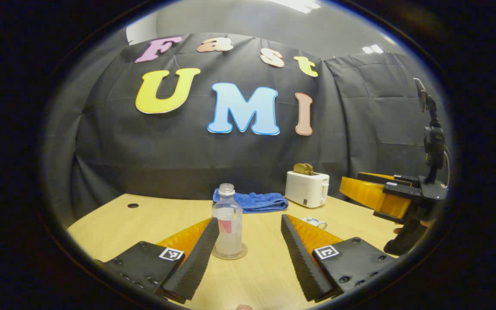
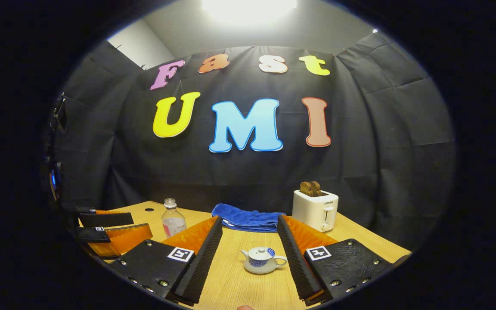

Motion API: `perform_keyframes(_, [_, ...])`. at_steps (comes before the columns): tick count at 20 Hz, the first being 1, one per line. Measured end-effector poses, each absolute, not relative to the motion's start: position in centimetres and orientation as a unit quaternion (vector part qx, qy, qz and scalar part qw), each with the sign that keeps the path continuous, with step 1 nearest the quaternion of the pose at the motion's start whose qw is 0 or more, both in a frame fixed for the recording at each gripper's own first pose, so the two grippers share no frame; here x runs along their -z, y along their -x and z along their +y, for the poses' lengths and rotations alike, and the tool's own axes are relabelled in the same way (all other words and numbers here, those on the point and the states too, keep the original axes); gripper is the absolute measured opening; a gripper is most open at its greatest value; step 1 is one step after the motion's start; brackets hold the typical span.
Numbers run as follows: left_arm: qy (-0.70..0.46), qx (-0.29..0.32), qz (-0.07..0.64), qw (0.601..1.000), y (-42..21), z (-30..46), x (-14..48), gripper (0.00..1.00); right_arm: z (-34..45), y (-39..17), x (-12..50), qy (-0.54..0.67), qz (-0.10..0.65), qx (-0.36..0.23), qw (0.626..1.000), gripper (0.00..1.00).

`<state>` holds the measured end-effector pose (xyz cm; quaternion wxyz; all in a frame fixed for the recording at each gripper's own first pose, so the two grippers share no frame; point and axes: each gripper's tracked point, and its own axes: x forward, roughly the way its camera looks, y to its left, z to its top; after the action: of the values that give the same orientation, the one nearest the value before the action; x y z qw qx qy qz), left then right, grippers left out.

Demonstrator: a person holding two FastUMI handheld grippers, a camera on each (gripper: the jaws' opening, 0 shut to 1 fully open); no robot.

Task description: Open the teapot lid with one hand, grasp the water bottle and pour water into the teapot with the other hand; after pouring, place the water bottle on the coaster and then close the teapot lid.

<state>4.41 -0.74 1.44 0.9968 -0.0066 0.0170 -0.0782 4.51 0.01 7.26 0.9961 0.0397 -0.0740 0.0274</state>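
Observation:
A clear water bottle [image 1: 227, 221] with a red-and-white label stands upright on a round coaster [image 1: 230, 255]. My left gripper [image 1: 249, 220] is open, and the bottle stands just ahead by its left finger, which covers the bottle's lower left side. A small white teapot with blue pattern [image 2: 261, 259] sits on the table with its lid on, between the fingers of my open right gripper [image 2: 249, 219], untouched. In the left gripper view the teapot [image 1: 317, 222] peeks out behind the right finger. The bottle [image 2: 173, 219] also appears far left in the right gripper view.
A folded blue towel [image 2: 248, 218] lies at the back of the wooden table [image 2: 235, 284]. A white toaster [image 2: 314, 209] with toast in it stands at the back right. The other gripper [image 1: 385, 193] hovers at the right, and a phone mount [image 1: 431, 129] rises behind it.

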Motion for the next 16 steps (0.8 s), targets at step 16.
perform_keyframes(16, [0.0, 0.08, -0.001, 0.997, -1.0, -2.0, -11.1, 0.96, -3.6, 5.6, -15.3, 0.045, -0.107, -0.014, 0.993, 0.8])
